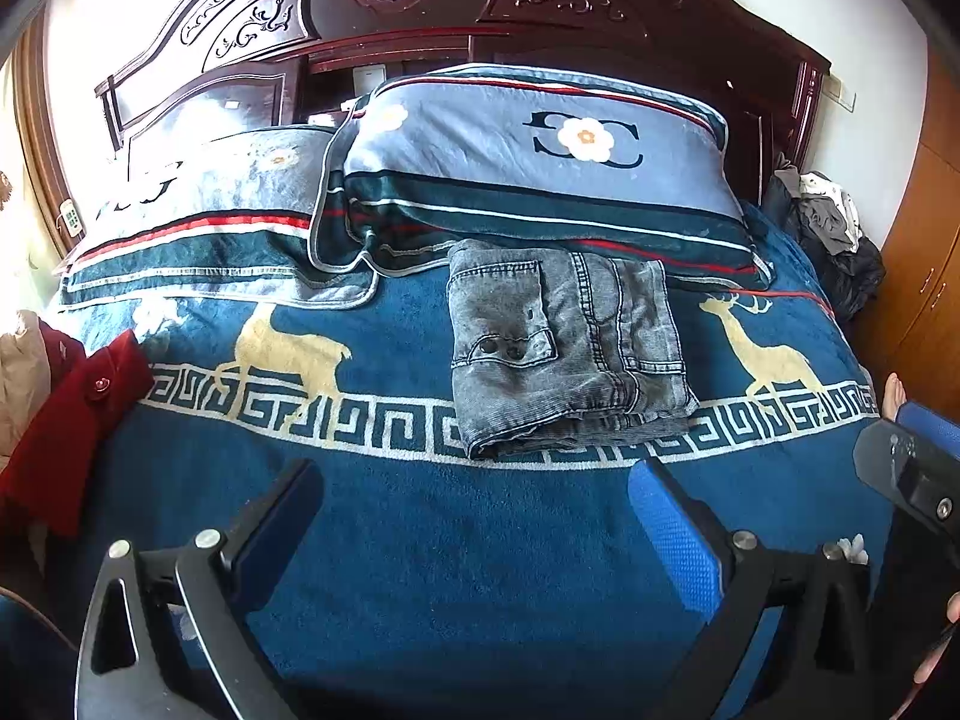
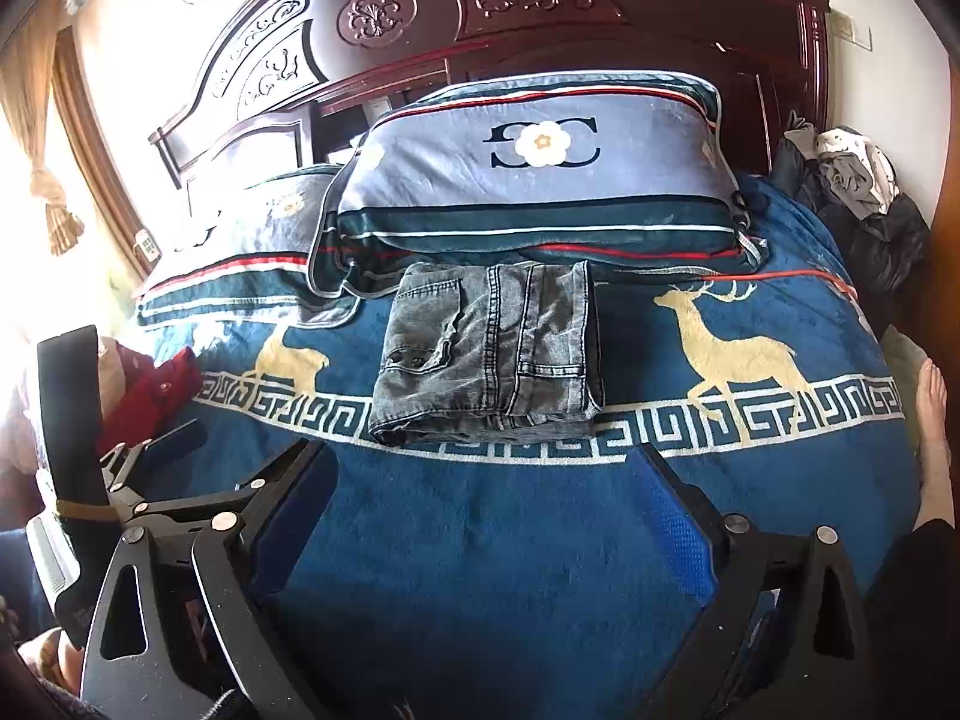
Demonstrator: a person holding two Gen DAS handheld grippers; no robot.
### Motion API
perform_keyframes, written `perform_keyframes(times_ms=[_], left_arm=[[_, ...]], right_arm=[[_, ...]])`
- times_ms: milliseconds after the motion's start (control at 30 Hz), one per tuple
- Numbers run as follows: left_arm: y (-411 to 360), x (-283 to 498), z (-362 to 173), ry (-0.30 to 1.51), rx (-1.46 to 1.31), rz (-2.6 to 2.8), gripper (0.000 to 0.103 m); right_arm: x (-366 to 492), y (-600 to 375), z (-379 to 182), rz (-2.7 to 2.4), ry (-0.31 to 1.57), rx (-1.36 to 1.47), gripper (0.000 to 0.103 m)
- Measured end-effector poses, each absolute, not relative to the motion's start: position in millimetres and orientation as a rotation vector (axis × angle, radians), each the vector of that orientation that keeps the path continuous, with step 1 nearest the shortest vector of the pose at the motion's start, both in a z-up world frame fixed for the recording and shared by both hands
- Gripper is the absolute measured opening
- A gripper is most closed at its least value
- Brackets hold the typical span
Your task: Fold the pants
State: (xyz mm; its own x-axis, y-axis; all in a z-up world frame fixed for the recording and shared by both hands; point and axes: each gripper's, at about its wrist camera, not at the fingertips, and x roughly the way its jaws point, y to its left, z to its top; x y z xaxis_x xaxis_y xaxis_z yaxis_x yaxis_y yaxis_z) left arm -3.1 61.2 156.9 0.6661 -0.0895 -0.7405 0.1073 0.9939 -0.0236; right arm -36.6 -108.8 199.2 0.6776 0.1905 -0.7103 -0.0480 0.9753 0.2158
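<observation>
While both grippers hung empty with fingers spread, left gripper (image 1: 474, 516) and right gripper (image 2: 486, 504), the grey jeans (image 1: 564, 348) lay folded on the far blanket (image 1: 420, 540) against the pillow (image 1: 540, 168); folding looked finished, needing only withdrawal.

Daylight pours in from the left — the window (image 2: 24, 276) side is blown out to white in both views. Glare washes the left pillow (image 1: 198, 210); the headboard (image 1: 396, 6) bows hard under fisheye distortion, corners vignetted black, centre reasonably sharp.
</observation>
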Motion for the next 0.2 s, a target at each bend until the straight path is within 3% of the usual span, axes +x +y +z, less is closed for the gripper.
perform_keyframes(times_ms=[200], left_arm=[[63,4,145,0.854,0.007,-0.093,0.103]], right_arm=[[-32,-113,189,0.125,0.836,0.181,0.097]])
